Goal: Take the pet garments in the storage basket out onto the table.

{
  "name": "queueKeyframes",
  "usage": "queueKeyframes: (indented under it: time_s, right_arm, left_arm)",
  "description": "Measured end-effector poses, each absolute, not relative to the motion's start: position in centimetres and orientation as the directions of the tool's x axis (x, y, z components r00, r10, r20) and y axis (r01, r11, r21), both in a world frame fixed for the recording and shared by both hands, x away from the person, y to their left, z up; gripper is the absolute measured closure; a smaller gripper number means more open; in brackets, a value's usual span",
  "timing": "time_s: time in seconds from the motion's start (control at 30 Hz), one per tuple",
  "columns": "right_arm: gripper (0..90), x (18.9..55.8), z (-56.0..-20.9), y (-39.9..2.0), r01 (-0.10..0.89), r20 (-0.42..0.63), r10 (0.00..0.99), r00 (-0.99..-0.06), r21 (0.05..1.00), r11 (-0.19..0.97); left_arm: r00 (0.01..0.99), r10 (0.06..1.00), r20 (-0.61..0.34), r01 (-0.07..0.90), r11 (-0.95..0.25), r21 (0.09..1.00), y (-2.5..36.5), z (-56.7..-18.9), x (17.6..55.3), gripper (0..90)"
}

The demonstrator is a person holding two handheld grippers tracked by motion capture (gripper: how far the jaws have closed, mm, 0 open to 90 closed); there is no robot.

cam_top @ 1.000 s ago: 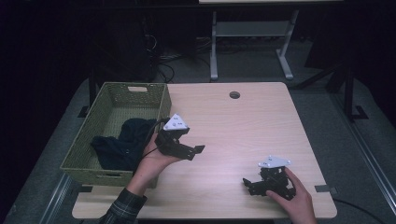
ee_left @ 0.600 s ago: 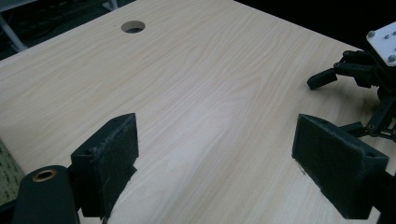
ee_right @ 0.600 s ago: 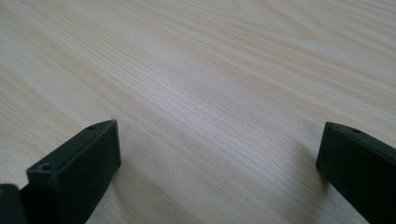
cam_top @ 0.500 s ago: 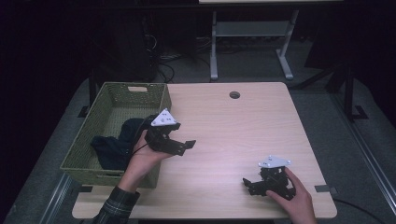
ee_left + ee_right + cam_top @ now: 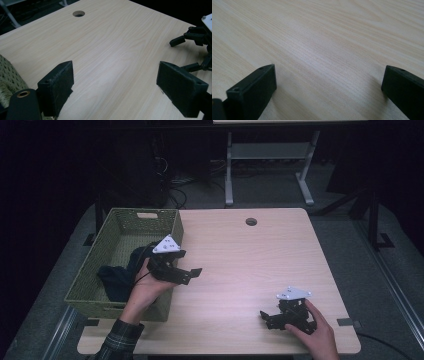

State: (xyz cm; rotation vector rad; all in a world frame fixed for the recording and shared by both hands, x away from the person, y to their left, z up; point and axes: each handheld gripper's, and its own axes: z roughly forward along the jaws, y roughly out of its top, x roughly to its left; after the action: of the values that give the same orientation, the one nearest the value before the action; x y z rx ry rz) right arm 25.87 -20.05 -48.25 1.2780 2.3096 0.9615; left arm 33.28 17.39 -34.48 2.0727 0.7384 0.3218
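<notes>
My left gripper is released, empty, beside the basket; dark cloth lies inside. Right gripper rests spread on the table. Likely next: reach in, grab cloth.

Light wooden table with cable hole; green woven basket at its left edge contains dark cloth.

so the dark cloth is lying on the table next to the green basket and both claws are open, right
Not quite. The dark cloth lies inside the green basket, not on the table beside it, as the high view shows. The rest holds: the left claw and the right claw both have their jaws wide apart with nothing between them.
</notes>
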Motion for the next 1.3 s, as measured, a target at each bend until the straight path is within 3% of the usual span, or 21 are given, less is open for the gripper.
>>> queueKeyframes:
  time_s: [1.3]
  right_arm:
    - [0.0, 25.9, -48.2, -20.1, 0.617, 0.035, 0.839, -0.542, 0.695, 0.369]
  left_arm:
    - [0.673, 0.739, 0.0, 0.423, -0.385, 0.821, 25.3, -34.1, 34.6, 14.0]
